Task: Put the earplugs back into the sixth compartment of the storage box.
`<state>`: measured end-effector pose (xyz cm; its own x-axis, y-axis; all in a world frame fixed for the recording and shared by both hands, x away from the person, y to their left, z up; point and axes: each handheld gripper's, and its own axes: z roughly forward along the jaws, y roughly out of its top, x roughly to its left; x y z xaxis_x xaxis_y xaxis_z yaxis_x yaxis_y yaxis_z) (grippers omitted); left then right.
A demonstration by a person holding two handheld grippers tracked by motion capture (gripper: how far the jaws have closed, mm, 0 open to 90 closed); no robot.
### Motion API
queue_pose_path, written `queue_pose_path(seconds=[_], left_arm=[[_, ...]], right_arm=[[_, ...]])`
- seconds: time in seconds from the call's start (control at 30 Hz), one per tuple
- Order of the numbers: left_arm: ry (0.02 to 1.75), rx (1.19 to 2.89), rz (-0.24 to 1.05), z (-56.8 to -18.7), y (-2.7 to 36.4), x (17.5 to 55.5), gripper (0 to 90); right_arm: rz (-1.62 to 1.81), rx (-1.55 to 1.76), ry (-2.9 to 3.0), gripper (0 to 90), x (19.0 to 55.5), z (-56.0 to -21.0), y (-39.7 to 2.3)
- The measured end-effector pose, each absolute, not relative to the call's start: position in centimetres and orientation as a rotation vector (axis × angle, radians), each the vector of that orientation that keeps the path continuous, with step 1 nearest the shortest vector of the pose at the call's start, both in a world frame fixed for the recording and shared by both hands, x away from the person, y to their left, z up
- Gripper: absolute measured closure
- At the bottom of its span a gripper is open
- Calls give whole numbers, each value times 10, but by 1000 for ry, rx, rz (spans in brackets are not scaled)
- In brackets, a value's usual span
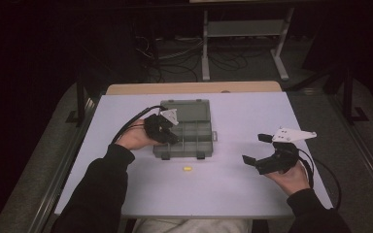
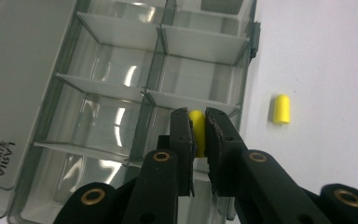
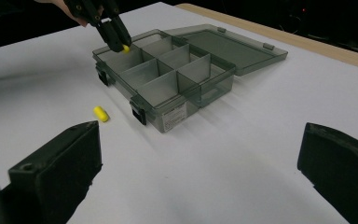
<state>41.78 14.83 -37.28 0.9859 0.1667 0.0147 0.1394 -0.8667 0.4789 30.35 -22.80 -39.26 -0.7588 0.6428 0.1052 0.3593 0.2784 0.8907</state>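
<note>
A smoky clear compartment box [image 1: 194, 141] lies open on the white table, its lid [image 1: 187, 110] flat behind it. My left gripper [image 2: 197, 128] is shut on a yellow earplug [image 2: 196, 122], held over a near-left compartment [image 3: 116, 57] of the box [image 3: 168, 79]. The same held earplug [image 3: 126, 48] peeks out between the left gripper's jaws in the right gripper view. A second yellow earplug [image 1: 187, 168] lies on the table in front of the box, also at earplug [image 2: 281, 109] and earplug [image 3: 101, 113]. My right gripper [image 1: 258, 149] hovers open at the right, nothing between its jaws.
The box's compartments [image 2: 121, 107] look bare inside. The white table [image 1: 233, 189] ends in a wooden strip [image 1: 194, 87] at the far side. Beyond it stand a metal frame [image 1: 245, 34] and cables on a dark floor.
</note>
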Motion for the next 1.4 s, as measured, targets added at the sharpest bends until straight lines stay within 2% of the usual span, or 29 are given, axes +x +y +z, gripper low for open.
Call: queue_pose_path(seconds=[0.5,0.67,1.27,1.4], left_arm=[[238,2656,73,-388,148,419,798],[258,2658,81,-388,147,418,673],[296,2557,140,-358,162,406,471],[293,2533,143,-350,165,401,398]], right_arm=[[1469,920,2282,0,304,-393,-228],[1473,919,2278,0,304,-393,-228],[1476,920,2274,0,303,-392,-229],[1478,919,2272,0,303,-392,-229]])
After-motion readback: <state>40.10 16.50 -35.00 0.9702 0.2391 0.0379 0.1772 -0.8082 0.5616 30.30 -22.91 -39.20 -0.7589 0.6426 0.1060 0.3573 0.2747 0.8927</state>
